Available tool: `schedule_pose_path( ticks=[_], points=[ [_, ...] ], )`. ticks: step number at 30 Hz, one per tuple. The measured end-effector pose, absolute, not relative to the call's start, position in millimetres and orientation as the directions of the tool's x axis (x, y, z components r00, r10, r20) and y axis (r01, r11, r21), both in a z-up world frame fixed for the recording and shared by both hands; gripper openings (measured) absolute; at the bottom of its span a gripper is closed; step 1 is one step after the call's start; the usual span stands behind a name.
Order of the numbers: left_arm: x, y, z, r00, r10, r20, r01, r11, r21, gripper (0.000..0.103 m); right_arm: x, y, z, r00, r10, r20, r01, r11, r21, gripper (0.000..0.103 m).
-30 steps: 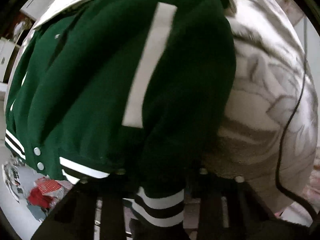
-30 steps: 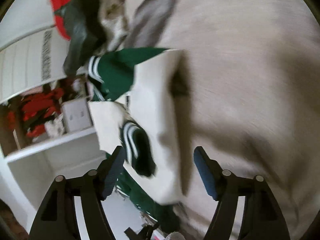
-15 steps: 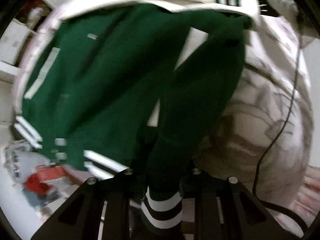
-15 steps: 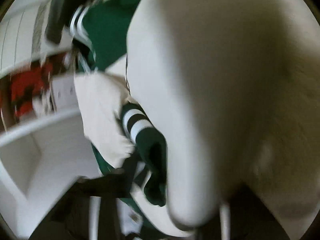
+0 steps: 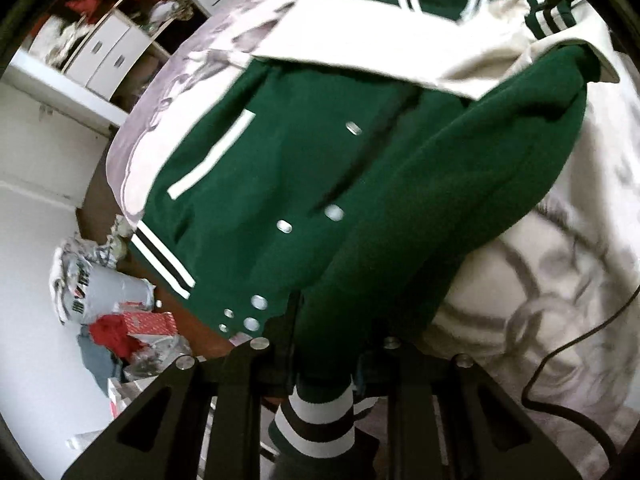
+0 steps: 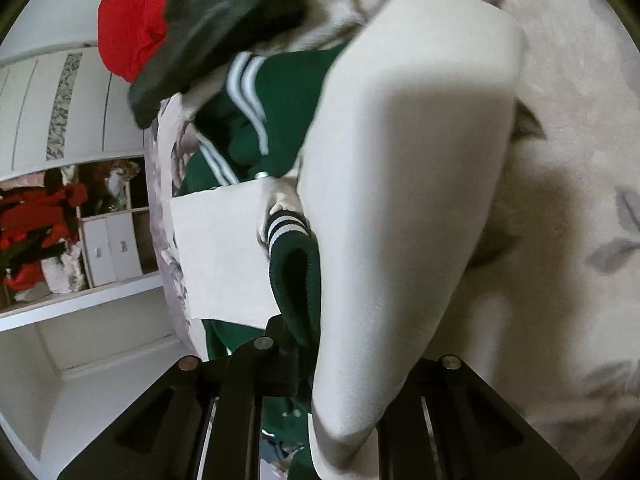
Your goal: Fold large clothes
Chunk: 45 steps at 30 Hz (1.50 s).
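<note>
Since the frame a second ago, we have swung the left view out from the close green cloth, so the whole front of the jacket (image 5: 280,184) now shows, spread on the bed (image 5: 560,280) with its snaps facing up. Our left claw (image 5: 326,356) is clamped on the green sleeve (image 5: 440,208) just above its striped cuff (image 5: 316,416), which hangs back toward the camera. Our right claw (image 6: 340,364), which stood apart and empty then, now has the cream sleeve (image 6: 400,200) filling the gap; we judge it gripped, though the far finger is hidden behind the cloth.

We judge the jacket to be thick, soft and fairly heavy: it will drape and sag rather than hold a crease, and the felt-like surface should not slip. The ribbed cuffs and hem (image 5: 164,256) are the firmest places to pinch. Holding near the cuffs lets us lay each sleeve across the chest, but the long sleeves will trail, so we should carry them low over the body.
</note>
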<state>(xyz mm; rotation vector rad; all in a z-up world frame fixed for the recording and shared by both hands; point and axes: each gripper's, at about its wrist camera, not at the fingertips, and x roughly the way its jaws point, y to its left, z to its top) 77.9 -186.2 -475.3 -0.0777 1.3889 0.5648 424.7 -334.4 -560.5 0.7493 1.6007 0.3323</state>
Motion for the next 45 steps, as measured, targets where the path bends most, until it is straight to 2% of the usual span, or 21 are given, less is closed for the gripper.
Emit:
schedule_pose_path(
  ticks=[7,12,18,21,22,23,24,25,26,27,28,29,31,34,37,39,41,43,45],
  points=[
    [77.8,-80.3,-419.1,0.169,0.273,-0.947,-0.536,0.831,0.145,0.016,473.3,-228.8,-477.0,-0.070,0.550,-0.832,0.156,0.830,0.536,0.014],
    [71.6,3.8,-426.8,0.172,0.190,-0.967,-0.600,0.799,0.051,0.016,507.6,-99.7,-459.5,-0.134,0.455,-0.880,0.076,0.890,0.449,0.014],
    [71.1,111.4,-495.9,0.123,0.009,-0.992,-0.611,0.788,-0.069,0.018,532.6,64.0,-514.6,-0.212,0.255,-0.943,0.025,0.966,0.256,0.014],
    [72.4,163.5,-569.8,0.083,-0.198,-0.977,-0.618,0.759,-0.206,0.024,540.8,120.3,-561.4,-0.254,0.127,-0.959,-0.013,0.991,0.135,0.014],
    [70.7,174.1,-584.3,0.085,-0.275,-0.958,-0.621,0.737,-0.267,0.025,541.9,128.1,-572.7,-0.267,0.100,-0.958,-0.025,0.994,0.110,0.020],
    [68.5,184.2,-592.4,0.102,-0.346,-0.933,-0.621,0.710,-0.332,0.025,542.7,139.6,-584.3,-0.292,0.076,-0.953,-0.053,0.994,0.095,0.037],
    [65.5,191.1,-593.7,0.126,-0.387,-0.913,-0.616,0.691,-0.378,0.026,542.1,145.1,-589.3,-0.313,0.088,-0.946,-0.060,0.992,0.112,0.047],
    [62.6,195.6,-592.7,0.143,-0.409,-0.901,-0.612,0.680,-0.405,0.029,539.9,147.3,-588.1,-0.326,0.137,-0.935,-0.058,0.985,0.165,0.070],
    [59.0,200.1,-590.5,0.156,-0.432,-0.888,-0.608,0.667,-0.431,0.030,537.5,147.1,-583.5,-0.334,0.176,-0.926,-0.066,0.976,0.210,0.080],
    [55.7,203.6,-588.1,0.164,-0.448,-0.879,-0.609,0.654,-0.448,0.032,535.1,144.4,-577.8,-0.348,0.212,-0.913,-0.074,0.965,0.252,0.080],
    [49.5,209.5,-582.6,0.170,-0.445,-0.879,-0.618,0.647,-0.447,0.044,531.6,139.6,-569.7,-0.366,0.265,-0.892,-0.070,0.948,0.311,0.080],
    [45.8,213.8,-578.5,0.162,-0.426,-0.890,-0.627,0.652,-0.427,0.061,524.9,128.7,-559.8,-0.385,0.327,-0.863,-0.054,0.926,0.374,0.080],
    [37.7,221.9,-568.3,0.148,-0.382,-0.912,-0.644,0.663,-0.382,0.072,507.2,99.2,-539.9,-0.403,0.406,-0.820,-0.027,0.890,0.454,0.080],
    [24.2,226.0,-552.7,0.130,-0.294,-0.947,-0.666,0.681,-0.303,0.072,466.7,50.0,-512.0,-0.396,0.441,-0.805,-0.049,0.865,0.499,0.080],
    [11.6,219.0,-551.7,0.145,-0.303,-0.942,-0.701,0.641,-0.313,0.072,395.5,-9.8,-501.7,-0.402,0.436,-0.805,-0.049,0.868,0.495,0.080],
    [6.8,205.1,-570.3,0.132,-0.387,-0.913,-0.707,0.609,-0.360,0.072,334.1,-48.4,-513.7,-0.443,0.431,-0.786,0.016,0.880,0.474,0.080],
    [10.6,201.1,-576.0,0.125,-0.397,-0.909,-0.698,0.616,-0.365,0.072,264.4,-83.2,-538.8,-0.485,0.504,-0.715,0.144,0.852,0.503,0.080],
    [15.7,191.2,-577.4,0.122,-0.354,-0.927,-0.668,0.662,-0.341,0.071,212.7,-102.6,-566.1,-0.488,0.564,-0.666,0.238,0.820,0.520,0.080],
    [20.2,182.9,-575.1,0.126,-0.296,-0.947,-0.629,0.714,-0.307,0.070,177.6,-110.6,-588.7,-0.491,0.576,-0.654,0.256,0.813,0.523,0.080]
  ],
)
